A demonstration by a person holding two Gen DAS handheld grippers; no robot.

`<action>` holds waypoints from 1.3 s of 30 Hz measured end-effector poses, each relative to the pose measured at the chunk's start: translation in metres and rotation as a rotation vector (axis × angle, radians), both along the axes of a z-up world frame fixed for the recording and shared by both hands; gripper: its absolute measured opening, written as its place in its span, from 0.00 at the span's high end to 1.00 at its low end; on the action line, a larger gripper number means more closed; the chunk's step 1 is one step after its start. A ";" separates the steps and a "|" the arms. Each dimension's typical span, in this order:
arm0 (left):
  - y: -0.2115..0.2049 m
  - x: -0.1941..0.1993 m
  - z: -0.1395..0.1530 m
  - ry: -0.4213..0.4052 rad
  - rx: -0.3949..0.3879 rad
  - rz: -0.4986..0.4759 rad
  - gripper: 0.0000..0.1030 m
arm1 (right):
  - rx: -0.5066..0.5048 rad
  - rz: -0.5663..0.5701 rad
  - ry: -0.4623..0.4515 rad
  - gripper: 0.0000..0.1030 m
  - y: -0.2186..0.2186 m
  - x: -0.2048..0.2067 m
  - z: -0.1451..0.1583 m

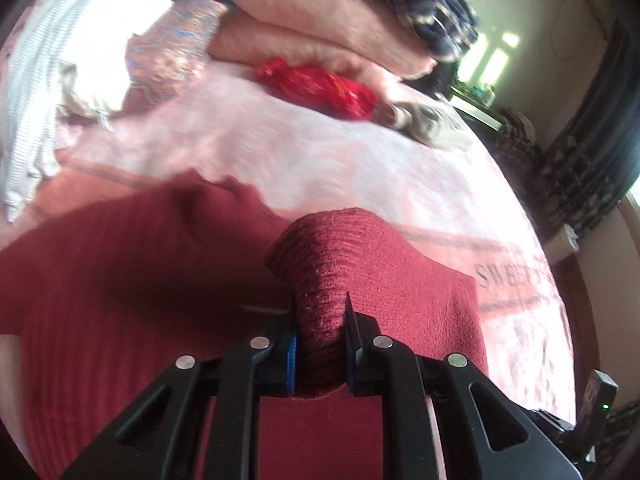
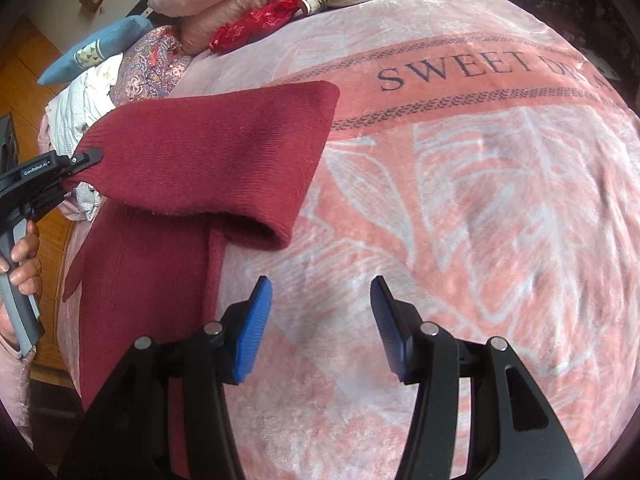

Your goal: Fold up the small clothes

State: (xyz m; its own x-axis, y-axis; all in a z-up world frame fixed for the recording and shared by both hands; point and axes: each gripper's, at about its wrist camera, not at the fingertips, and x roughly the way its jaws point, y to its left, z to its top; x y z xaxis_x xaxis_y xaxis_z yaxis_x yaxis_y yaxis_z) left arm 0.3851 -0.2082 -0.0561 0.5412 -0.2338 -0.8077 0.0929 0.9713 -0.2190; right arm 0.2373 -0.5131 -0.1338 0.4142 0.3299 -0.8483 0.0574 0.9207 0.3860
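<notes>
Folding is midway: left tool point(image 1: 320, 344) pinches the red sweater's point(image 2: 192, 160) sleeve, right tool point(image 2: 321, 328) hangs released, ready to press the fold ahead.

The blanket point(image 2: 460, 184) lettering runs off at three o'clock (only "SWEET" reads whole); the left view's far bedding point(image 1: 320, 32) is blurred.

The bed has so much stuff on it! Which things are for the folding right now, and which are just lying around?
For the folding:
- red knit sweater
- left claw, shut on the sweater's sleeve end
- right claw, open, holding nothing

Just lying around:
- pink blanket underneath
- shiny red bag
- stacked pink bedding
- white striped cloth
- blue pillow
</notes>
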 end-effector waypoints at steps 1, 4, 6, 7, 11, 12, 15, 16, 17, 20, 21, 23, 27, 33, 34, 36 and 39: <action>0.020 0.002 0.001 -0.006 0.010 0.020 0.83 | -0.001 0.009 -0.002 0.50 0.006 0.003 0.001; 0.082 0.005 0.003 -0.004 0.027 0.080 0.83 | 0.001 0.037 -0.007 0.50 0.026 0.013 0.006; 0.118 0.011 -0.001 -0.007 0.047 0.129 0.83 | 0.004 0.058 -0.008 0.50 0.041 0.021 0.009; 0.132 0.012 -0.004 -0.008 0.064 0.145 0.83 | 0.001 0.068 -0.008 0.50 0.048 0.025 0.010; 0.174 0.023 -0.024 0.020 0.080 0.199 0.83 | 0.012 0.093 -0.004 0.45 0.078 0.049 0.015; 0.183 0.025 -0.029 0.029 0.071 0.215 0.83 | 0.021 0.091 0.001 0.42 0.083 0.055 0.015; 0.197 0.024 -0.042 0.045 0.069 0.250 0.83 | 0.017 0.095 0.012 0.41 0.098 0.072 0.014; 0.199 0.024 -0.046 0.050 0.074 0.256 0.83 | 0.005 0.098 0.018 0.41 0.103 0.077 0.012; 0.204 0.026 -0.053 0.068 0.074 0.252 0.83 | -0.008 0.100 0.031 0.41 0.108 0.082 0.009; 0.209 0.029 -0.070 0.110 0.072 0.241 0.82 | -0.020 0.093 0.078 0.47 0.115 0.094 -0.007; 0.210 0.029 -0.076 0.121 0.074 0.236 0.81 | -0.022 0.091 0.097 0.56 0.116 0.097 -0.014; 0.210 0.031 -0.086 0.142 0.081 0.222 0.80 | -0.033 0.083 0.130 0.62 0.115 0.100 -0.026; 0.221 0.032 -0.094 0.162 0.085 0.222 0.69 | -0.063 0.089 0.123 0.75 0.112 0.097 -0.028; 0.269 0.017 -0.071 0.107 0.122 0.330 0.68 | -0.063 0.073 0.138 0.80 0.107 0.092 -0.028; 0.274 0.015 -0.069 0.116 0.114 0.329 0.68 | -0.069 0.072 0.137 0.80 0.109 0.093 -0.028; 0.280 0.009 -0.068 0.141 0.081 0.320 0.68 | -0.078 0.069 0.137 0.79 0.112 0.094 -0.027; 0.274 0.002 -0.074 0.202 0.021 0.282 0.68 | -0.072 0.060 0.142 0.79 0.112 0.096 -0.028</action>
